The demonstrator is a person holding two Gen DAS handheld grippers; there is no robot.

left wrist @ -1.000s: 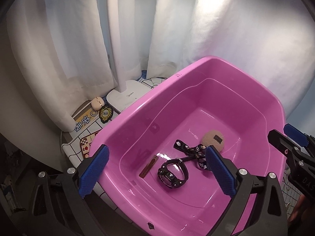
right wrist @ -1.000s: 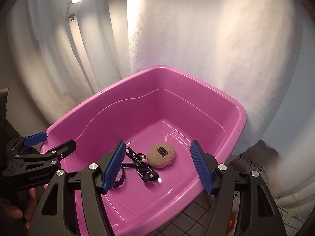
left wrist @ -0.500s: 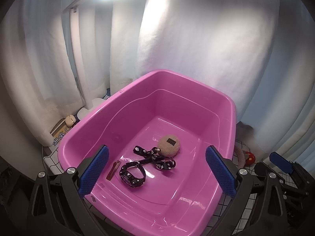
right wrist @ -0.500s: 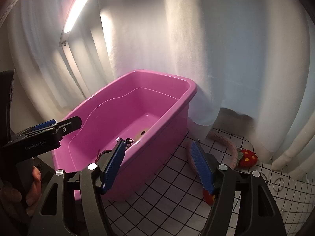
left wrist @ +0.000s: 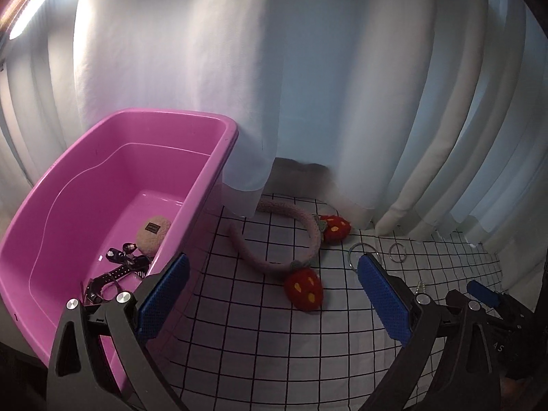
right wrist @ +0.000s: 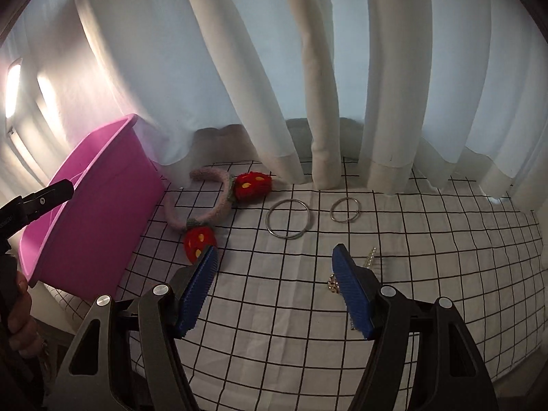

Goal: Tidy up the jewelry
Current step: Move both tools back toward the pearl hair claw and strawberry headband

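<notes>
both grippers' fingers (left wrist: pixel 164 294) (right wrist: pixel 349 284) spread wide, holding nothing.

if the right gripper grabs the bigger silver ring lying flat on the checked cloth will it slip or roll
The larger thin silver metal ring looks smooth and hard, so it may slip between the pads. It lies flat on the checked cloth, leaving little edge to catch; it will probably slide when nudged. If tipped on edge it could roll. The right gripper is open.

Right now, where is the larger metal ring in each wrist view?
Left wrist: larger metal ring right of center on the grid cloth, partly hidden behind the left gripper's right finger.
Right wrist: center, in full view, beyond the right gripper.
Shared landmark: strawberry headband, left of the ring.
</notes>
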